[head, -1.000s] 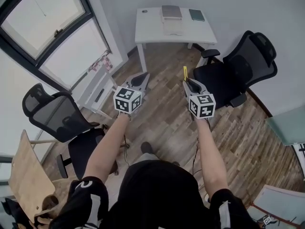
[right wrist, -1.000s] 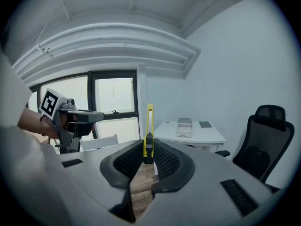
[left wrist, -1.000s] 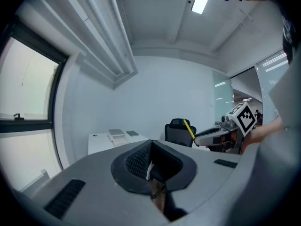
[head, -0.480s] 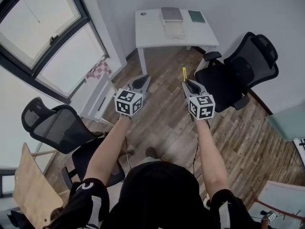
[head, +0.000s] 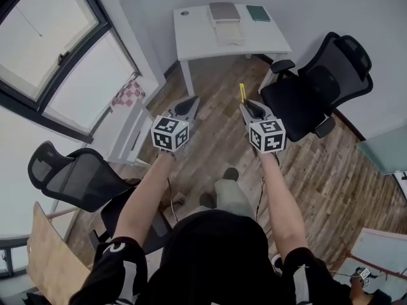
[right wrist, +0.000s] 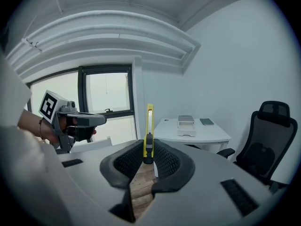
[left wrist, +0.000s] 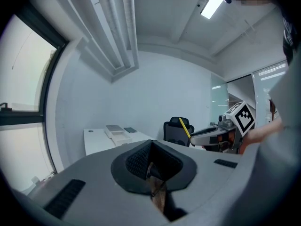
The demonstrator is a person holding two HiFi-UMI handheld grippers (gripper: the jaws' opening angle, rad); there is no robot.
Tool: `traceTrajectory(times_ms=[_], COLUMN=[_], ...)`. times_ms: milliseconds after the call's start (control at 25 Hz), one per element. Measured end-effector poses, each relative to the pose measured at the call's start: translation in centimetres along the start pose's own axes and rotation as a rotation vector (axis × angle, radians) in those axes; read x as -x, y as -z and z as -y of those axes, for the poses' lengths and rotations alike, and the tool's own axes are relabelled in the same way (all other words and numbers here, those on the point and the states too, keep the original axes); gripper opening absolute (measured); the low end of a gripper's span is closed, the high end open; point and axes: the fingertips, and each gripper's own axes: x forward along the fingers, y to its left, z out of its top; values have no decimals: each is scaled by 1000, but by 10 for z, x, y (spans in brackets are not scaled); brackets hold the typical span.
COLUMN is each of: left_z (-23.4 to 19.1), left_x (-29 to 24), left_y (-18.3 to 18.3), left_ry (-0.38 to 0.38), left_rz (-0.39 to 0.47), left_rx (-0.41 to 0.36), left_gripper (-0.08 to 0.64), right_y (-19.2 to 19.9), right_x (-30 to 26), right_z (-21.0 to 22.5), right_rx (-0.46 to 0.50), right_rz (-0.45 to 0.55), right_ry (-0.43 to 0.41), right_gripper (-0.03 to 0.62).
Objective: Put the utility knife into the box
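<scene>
right tool (head: 245,105) is squeezing the utility knife (head: 241,92) | it is pointing ahead at the box (head: 227,34) | box is sitting far off on the bench (head: 194,43)

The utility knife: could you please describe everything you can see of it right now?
The utility knife is slim and yellow, plastic by the look, with a black slider near its lower end. The right gripper is shut on that end, and the rest sticks out upright beyond it. It is in the air above the wooden floor; nothing else touches it.
</scene>
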Motion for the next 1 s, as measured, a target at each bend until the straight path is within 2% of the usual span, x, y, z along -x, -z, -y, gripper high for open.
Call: traceTrajectory(times_ms=[320,600,1000], left_z=[-33,-70,-121], left_x=[-40,-97,-197], left_y=[-3,-13,-51], left_ry=[-4,-4,-9], left_rz=[-17,-21,-23], left_rx=[7,9,5], left_gripper=[26,26,26], right_y=[-10,-28,-62], right_x=[-42,-97,-178], right_z=[28,65,139], right_rx=[-22,-24,-32], right_rz=[15,15,5], right_ry=[-6,-15,-35], right_gripper=[80,80,80])
